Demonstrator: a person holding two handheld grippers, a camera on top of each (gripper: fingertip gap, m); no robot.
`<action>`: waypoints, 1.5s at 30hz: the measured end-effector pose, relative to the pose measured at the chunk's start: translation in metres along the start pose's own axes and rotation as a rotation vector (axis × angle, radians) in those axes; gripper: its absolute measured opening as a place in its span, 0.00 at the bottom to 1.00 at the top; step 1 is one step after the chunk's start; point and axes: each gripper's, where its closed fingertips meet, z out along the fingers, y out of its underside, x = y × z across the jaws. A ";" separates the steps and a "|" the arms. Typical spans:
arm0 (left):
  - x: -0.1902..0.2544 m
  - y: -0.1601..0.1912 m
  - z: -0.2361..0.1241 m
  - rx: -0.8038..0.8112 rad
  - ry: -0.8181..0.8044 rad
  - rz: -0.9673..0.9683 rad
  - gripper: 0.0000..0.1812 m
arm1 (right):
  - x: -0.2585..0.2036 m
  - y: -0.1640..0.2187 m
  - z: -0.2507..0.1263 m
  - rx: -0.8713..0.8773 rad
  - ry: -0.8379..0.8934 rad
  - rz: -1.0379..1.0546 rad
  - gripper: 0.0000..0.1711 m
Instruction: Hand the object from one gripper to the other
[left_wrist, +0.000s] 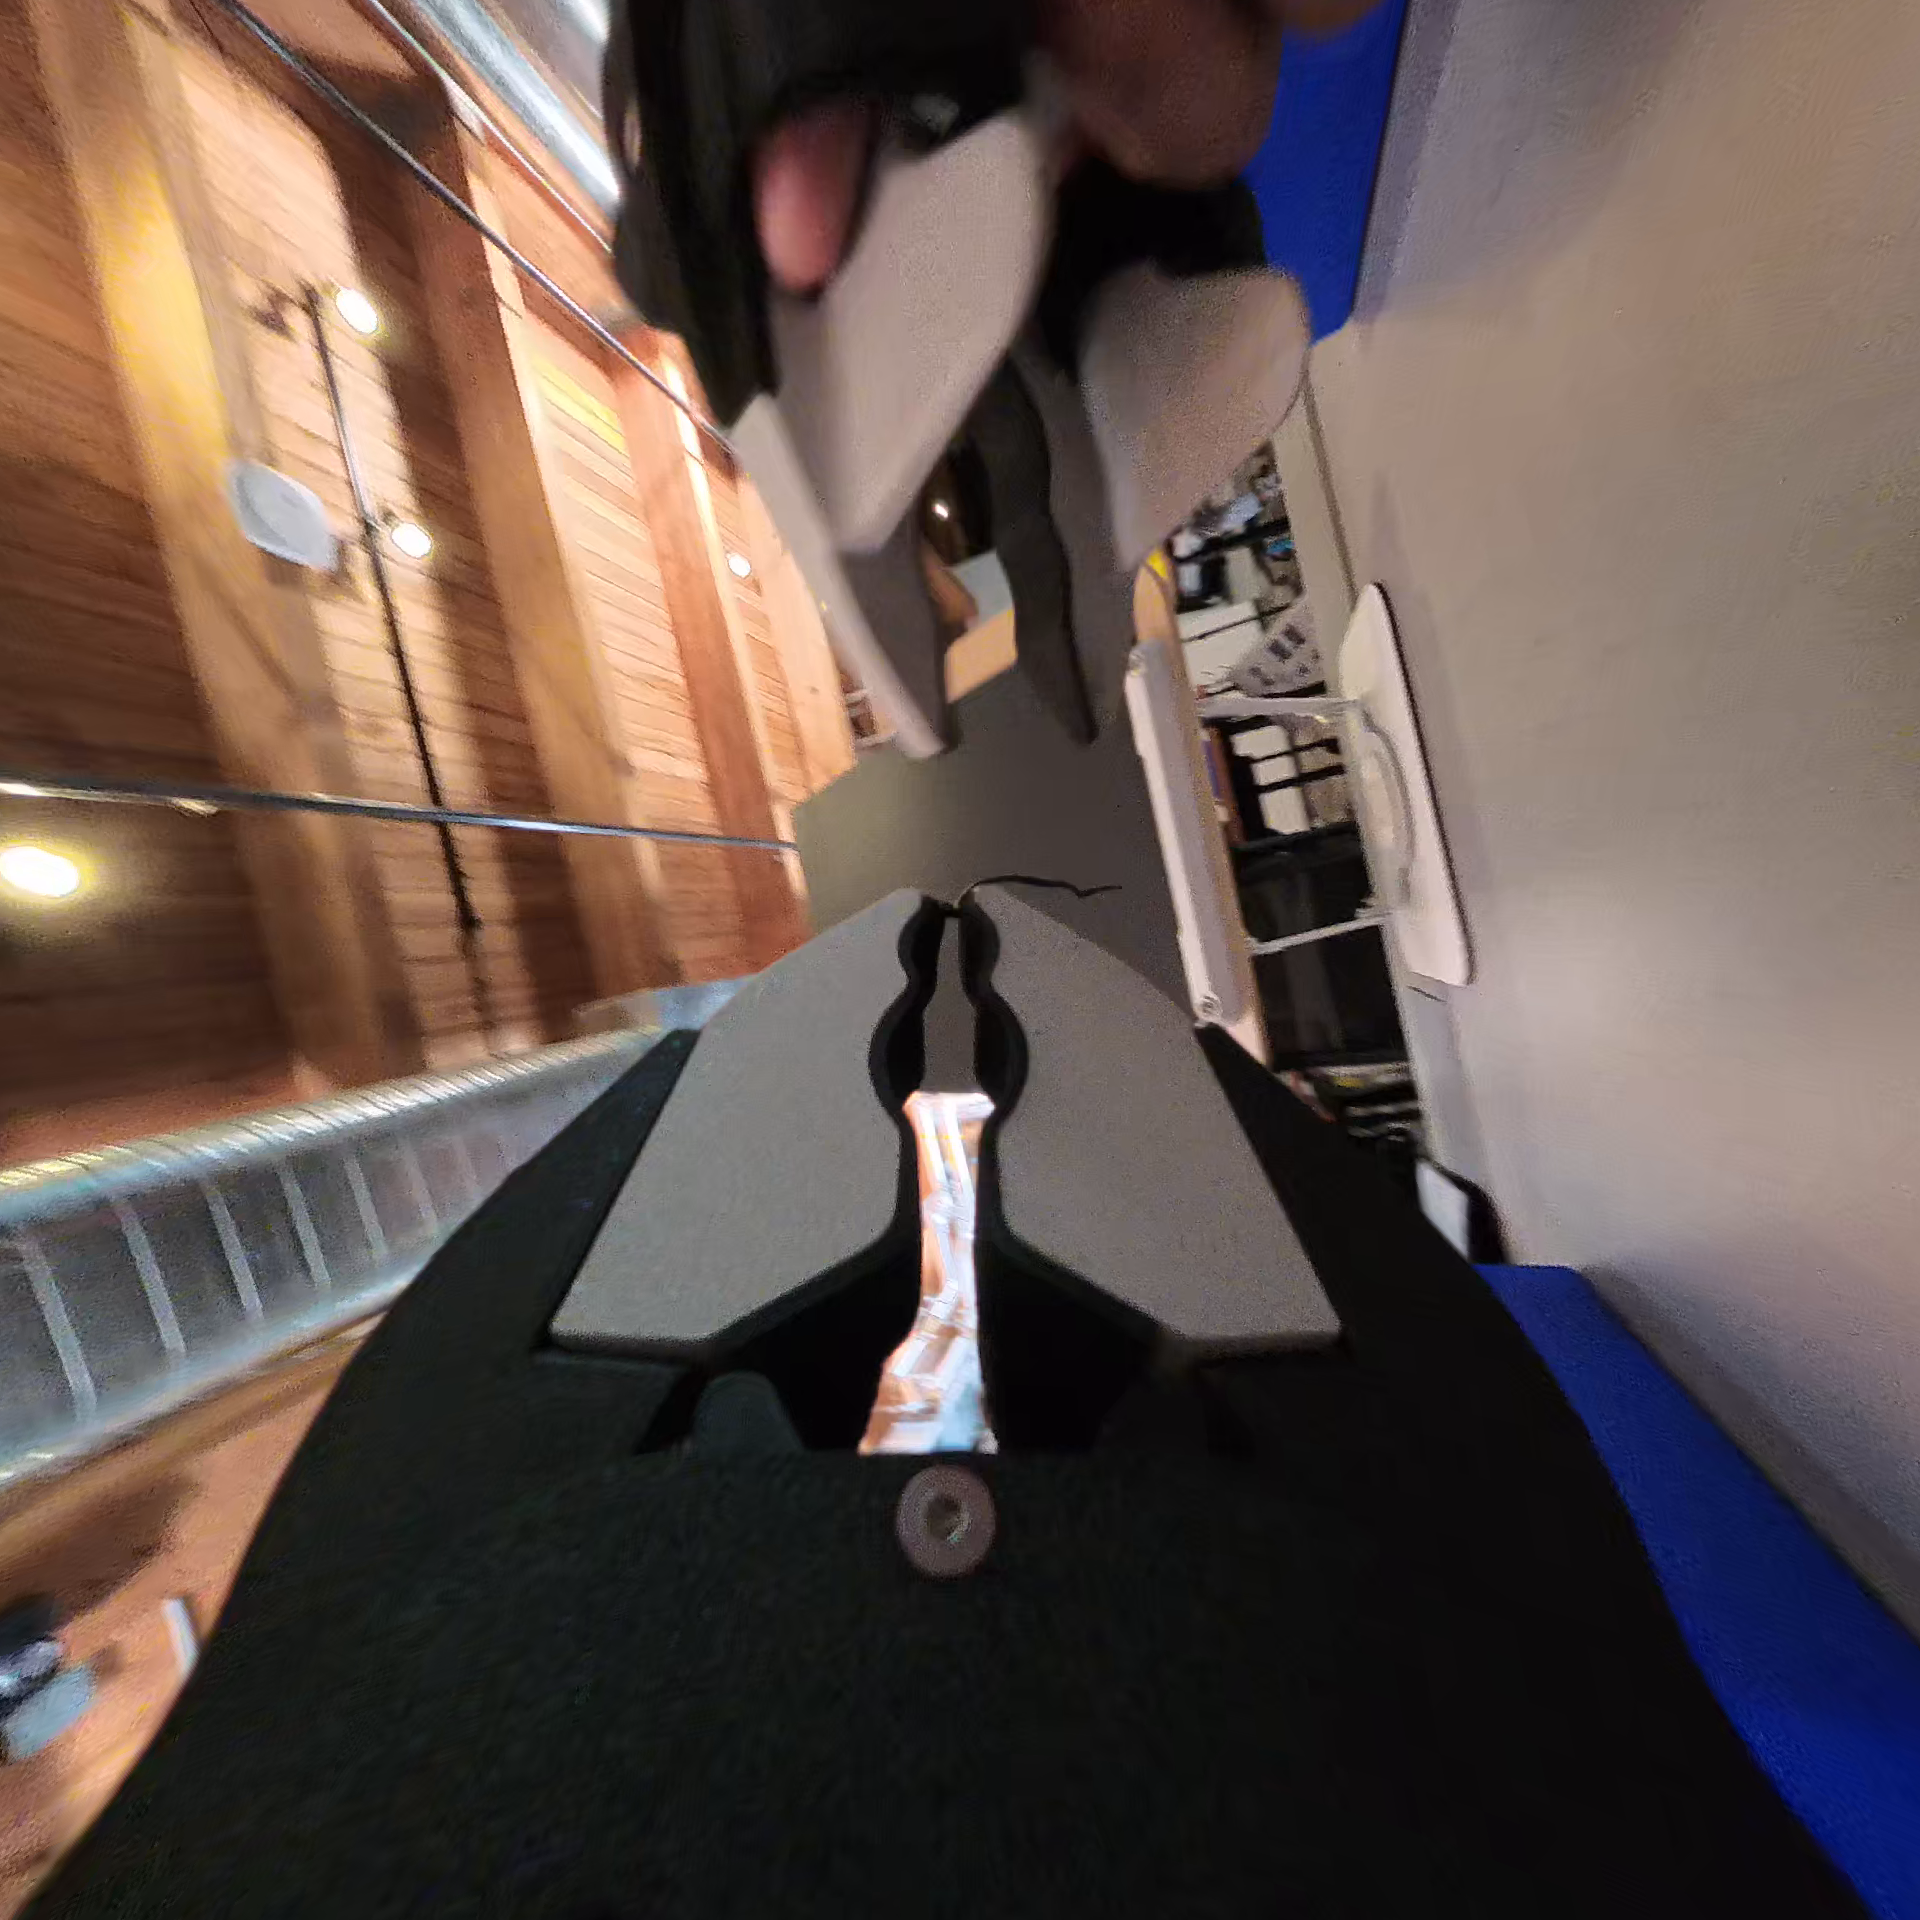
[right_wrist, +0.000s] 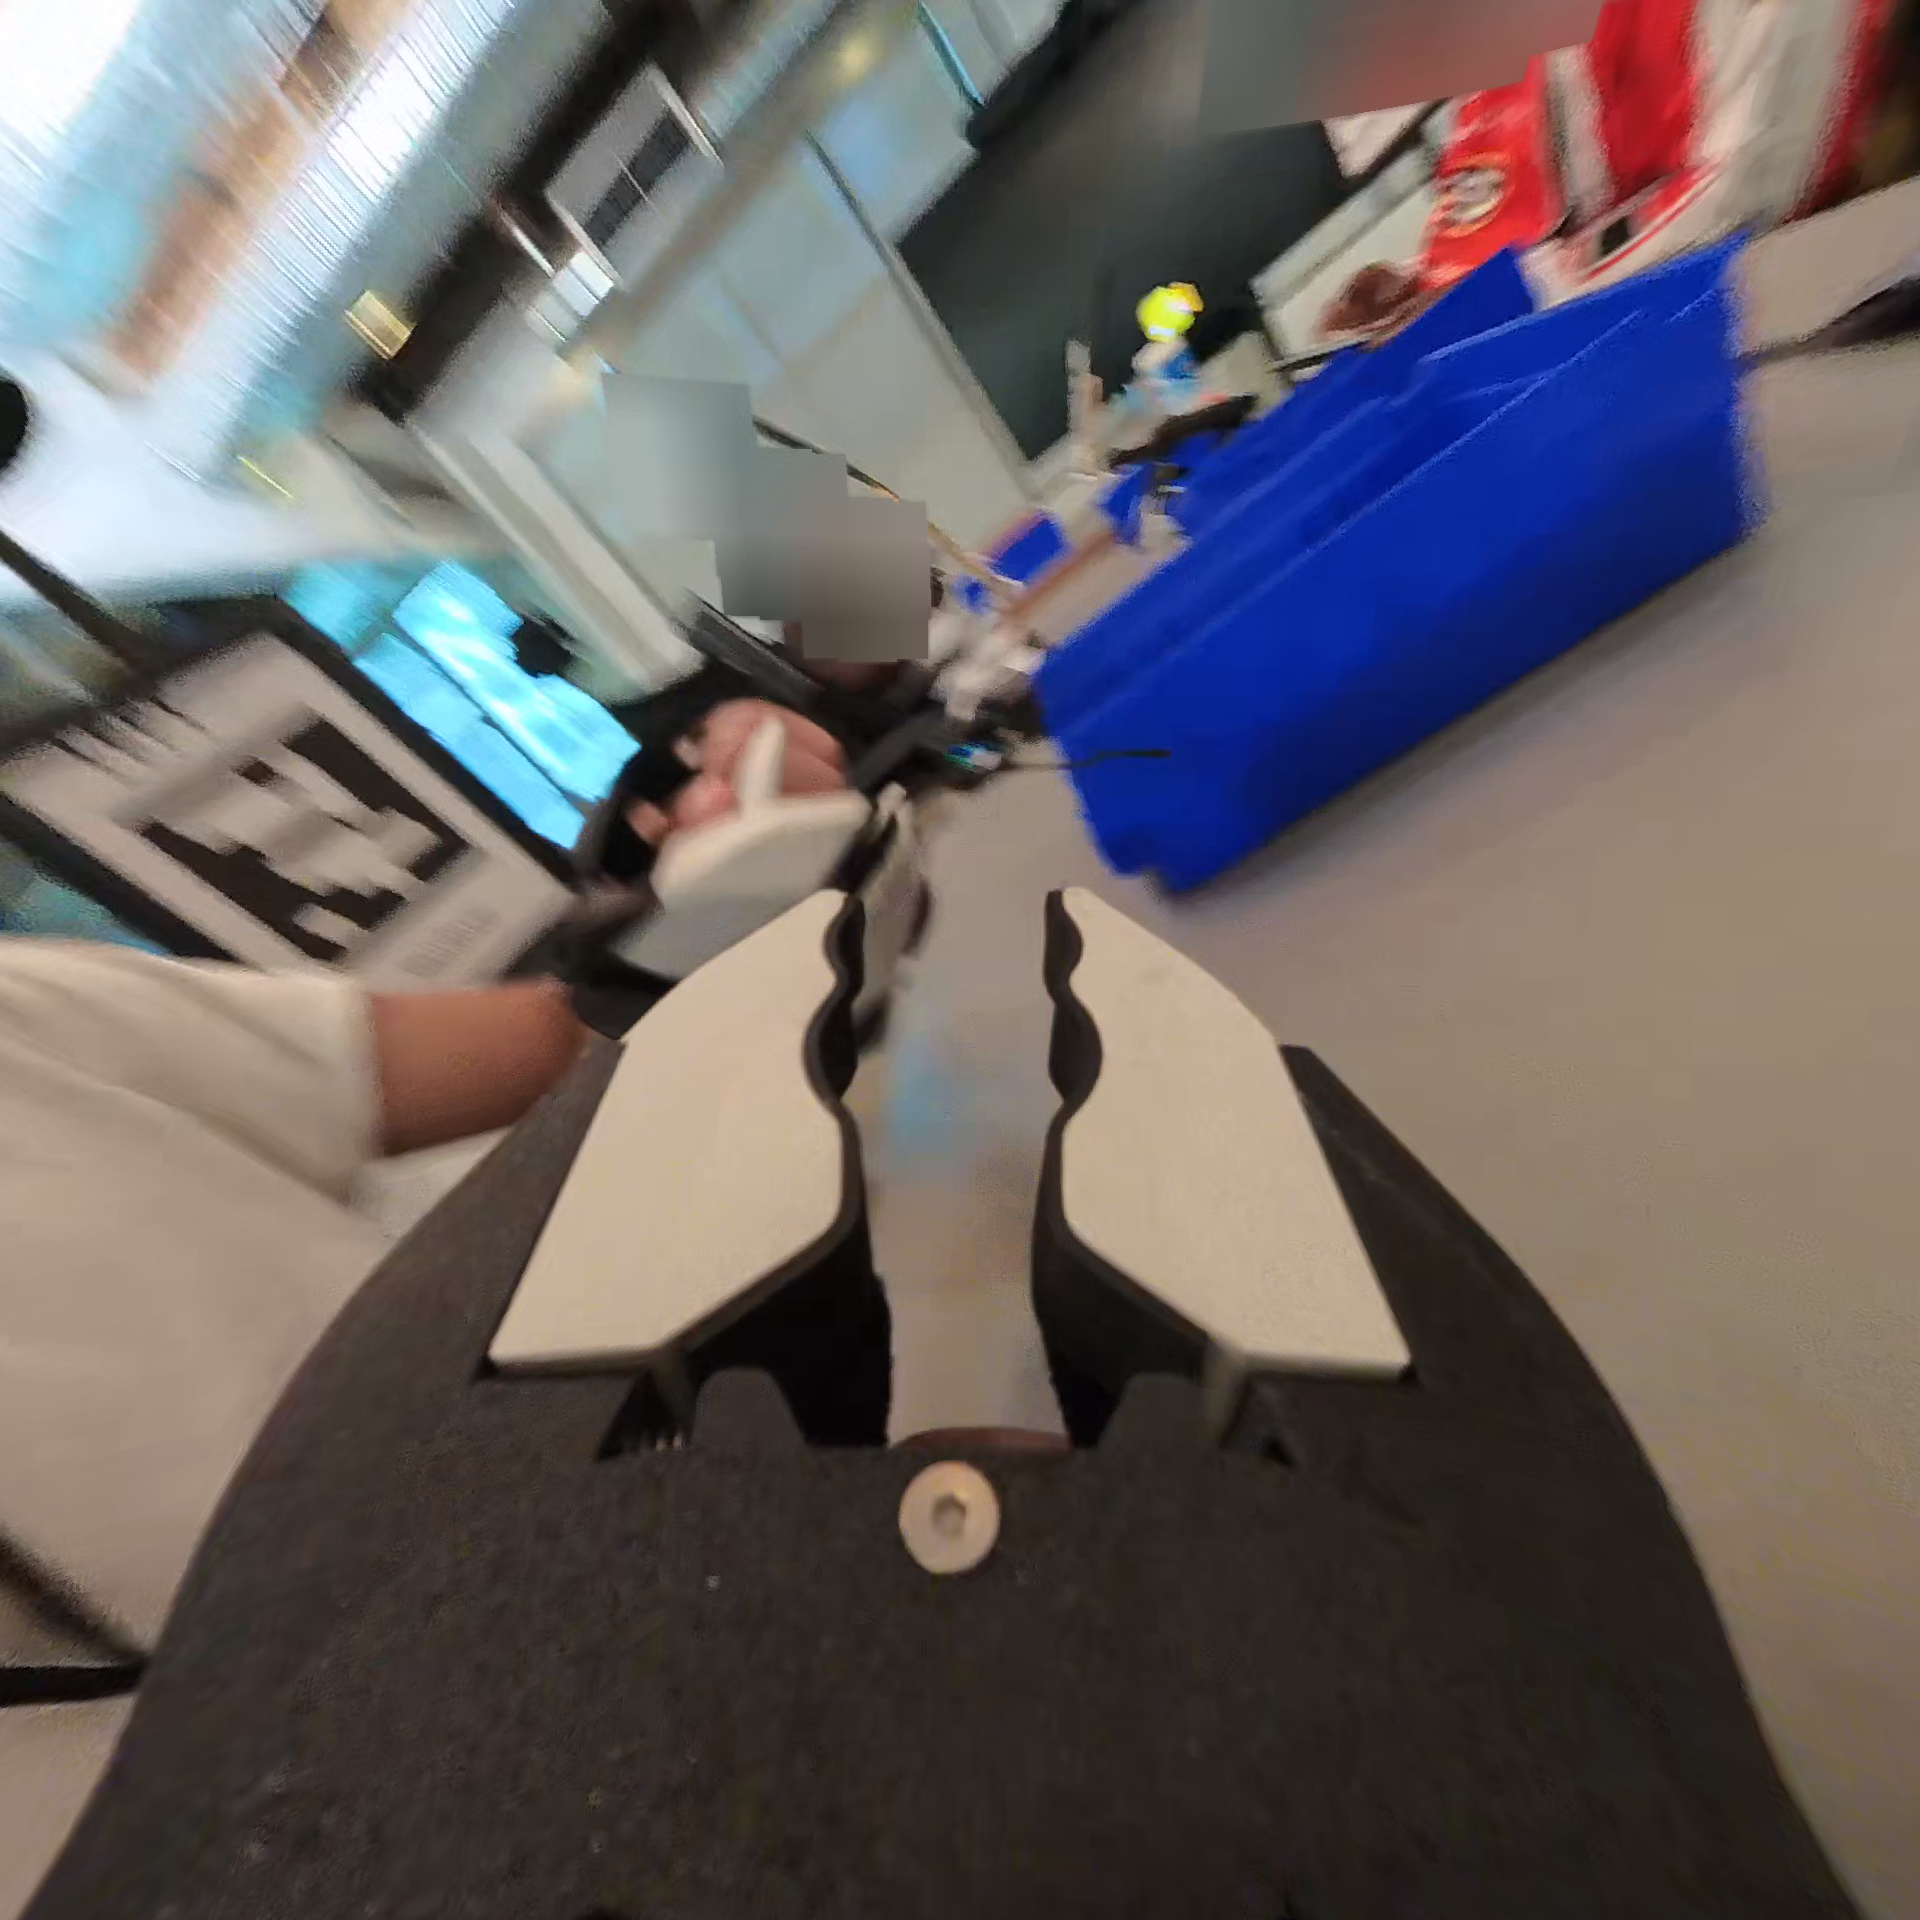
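**Operator:** Where do I stand on the handover?

**Observer:** You're at the start of it, by my reading. Your left gripper has its two grey fingers pressed together at the tips, pinching one end of the thin black strand. It may be a wire or a thread; it is too fine to tell. The loose end pokes out sideways past the tips, in the air above the grey tabletop.

**Operator:** And the right one?

**Observer:** Your right gripper has its jaws spread, with only tabletop showing between them. In the left wrist view it sits beyond your left tips and points back towards them. It is near but clearly apart, and it is not around the strand.

**Operator:** So nothing has passed over yet?

**Observer:** No. The strand is in the left gripper alone. What's left is all of the exchange: bring the spread fingers around the free end, close them on it, then let go with the left.

**Operator:** Anything to watch?

**Observer:** The free end is short and thin, and both views are blurred. Line up with care, or you may close on air. The blue plastic bin stands well off to the side and shouldn't hinder you.
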 end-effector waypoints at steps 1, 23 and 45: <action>-0.002 -0.003 -0.002 0.015 -0.029 0.033 0.02 | -0.006 -0.004 0.003 0.029 -0.077 0.130 0.22; 0.027 -0.005 -0.006 -0.036 0.156 -0.269 0.04 | 0.023 0.004 0.004 -0.005 -0.061 0.278 0.00; 0.026 -0.019 -0.010 0.073 0.731 -1.720 0.03 | 0.039 0.032 0.009 -0.593 0.796 -1.665 0.01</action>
